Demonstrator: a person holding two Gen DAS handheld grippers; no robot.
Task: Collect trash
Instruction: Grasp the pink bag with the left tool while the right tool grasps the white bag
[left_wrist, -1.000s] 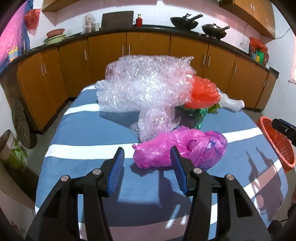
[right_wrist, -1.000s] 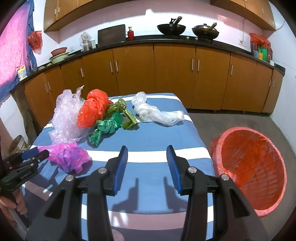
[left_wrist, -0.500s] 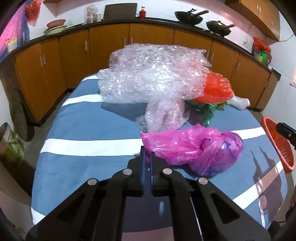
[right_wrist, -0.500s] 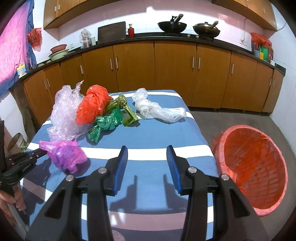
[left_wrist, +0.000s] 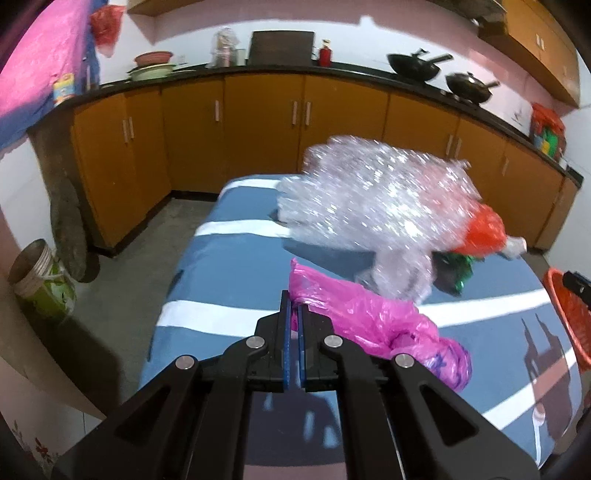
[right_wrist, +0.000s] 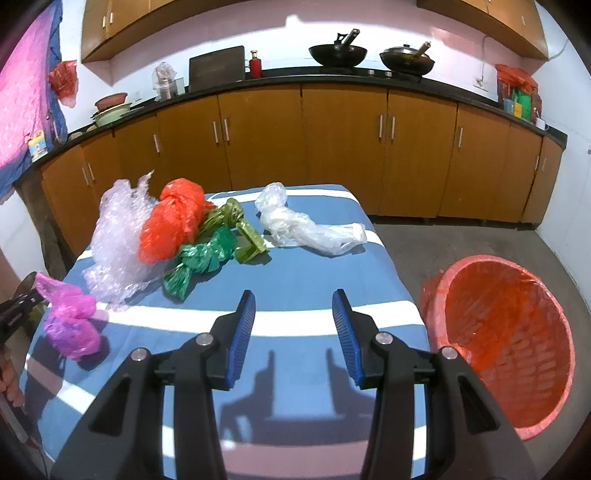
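Here, left jaws clamped on one pink bag (left_wrist: 373, 325), right jaws parted and empty beside one red basket (right_wrist: 506, 339).

Your left gripper (left_wrist: 293, 314): matte black angular linkage arms, silver round pivot screws, blue ribbed pads (left_wrist: 286, 332). Your right gripper (right_wrist: 293, 317): same black frame, triangular cut-outs, silver screws, blue ribbed pads (right_wrist: 243, 332).

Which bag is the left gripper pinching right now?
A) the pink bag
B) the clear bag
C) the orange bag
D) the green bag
A: the left gripper has its fingers shut on a corner of the pink bag, while the other bags lie untouched farther back on the table.
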